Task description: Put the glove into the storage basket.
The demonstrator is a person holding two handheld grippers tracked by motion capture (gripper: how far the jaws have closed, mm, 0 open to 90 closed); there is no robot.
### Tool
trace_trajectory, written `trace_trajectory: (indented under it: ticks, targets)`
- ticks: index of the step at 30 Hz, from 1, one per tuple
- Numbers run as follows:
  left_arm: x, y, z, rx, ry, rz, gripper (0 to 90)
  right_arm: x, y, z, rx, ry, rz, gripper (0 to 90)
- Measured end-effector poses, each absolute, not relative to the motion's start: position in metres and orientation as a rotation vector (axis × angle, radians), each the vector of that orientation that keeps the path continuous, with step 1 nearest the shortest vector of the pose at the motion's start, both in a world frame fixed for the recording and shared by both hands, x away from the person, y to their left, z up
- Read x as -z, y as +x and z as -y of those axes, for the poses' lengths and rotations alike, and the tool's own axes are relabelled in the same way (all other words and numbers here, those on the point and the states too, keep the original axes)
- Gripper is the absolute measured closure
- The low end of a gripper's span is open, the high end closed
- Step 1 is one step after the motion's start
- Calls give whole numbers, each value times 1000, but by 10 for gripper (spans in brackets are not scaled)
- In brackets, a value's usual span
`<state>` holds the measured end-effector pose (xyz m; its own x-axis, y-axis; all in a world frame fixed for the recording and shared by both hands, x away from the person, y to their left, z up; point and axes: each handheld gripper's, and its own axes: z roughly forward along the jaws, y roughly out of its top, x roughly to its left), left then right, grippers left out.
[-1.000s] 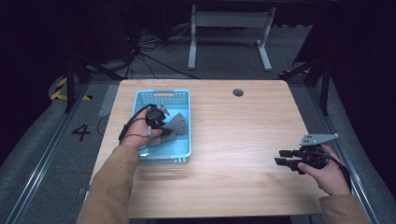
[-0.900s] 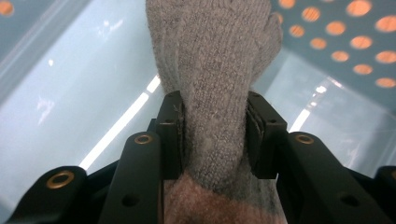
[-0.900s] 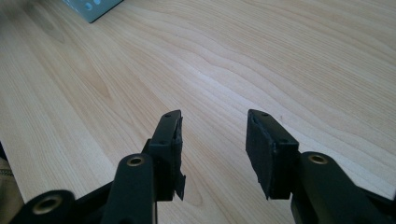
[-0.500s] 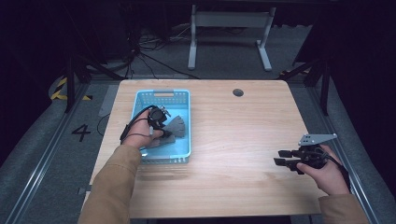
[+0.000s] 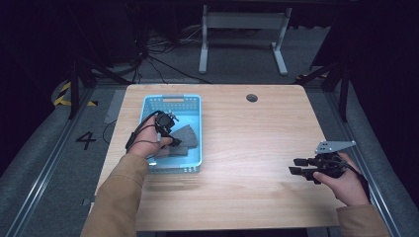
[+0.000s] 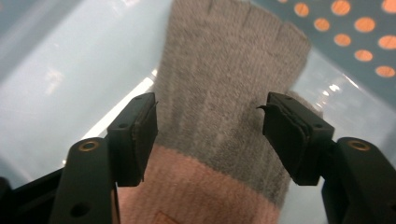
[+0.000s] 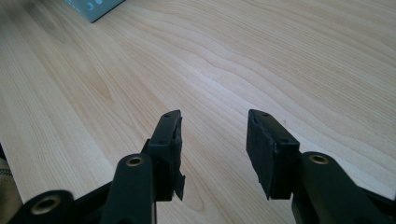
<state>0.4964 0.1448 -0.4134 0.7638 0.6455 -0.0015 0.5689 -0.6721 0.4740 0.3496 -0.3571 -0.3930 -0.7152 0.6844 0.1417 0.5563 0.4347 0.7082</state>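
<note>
The grey knitted glove with a pink cuff [image 6: 224,116] lies on the floor of the light-blue perforated plastic basket [image 5: 193,103], which stands on the left half of the pale wooden table [image 5: 247,197]. In the high view it sits in the near part of the basket, partly on a second grey knitted piece [image 5: 189,135] (most likely its mate, though the fold hides the shape). The left gripper [image 6: 210,126] hangs just over it, and its jaws have just been opening; in the left gripper view they stand apart on either side of the glove, pads clear of the wool, so the glove rests on its own. Judging from this, the placing of this glove in the basket looks done, and what remains for the left hand is to lift clear. The right gripper [image 5: 296,166] hovers over bare wood near the table's right edge, well apart from the basket, jaws moderately spread with nothing between them. No further clothing lies on the table, so little seems left.
</note>
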Motion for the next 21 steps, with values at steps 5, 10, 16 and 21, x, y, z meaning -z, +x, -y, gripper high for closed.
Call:
trace_trajectory:
  ticks: [5, 10, 16, 21]
  targets:
    - [406, 491, -143, -155, 2501, -966, 708, 392, 351, 355, -1146, 1089, -2521, 572]
    - [410, 490, -143, -105, 2530, -1010, 825, 392, 352, 353, -1145, 1083, -2528, 572]
    - [414, 490, -148, -100, 2566, -1053, 863, 392, 352, 354, -1147, 1081, -2525, 572]
    - [414, 489, -152, -108, 2592, -1045, 868, 392, 352, 355, -1144, 1086, -2523, 571]
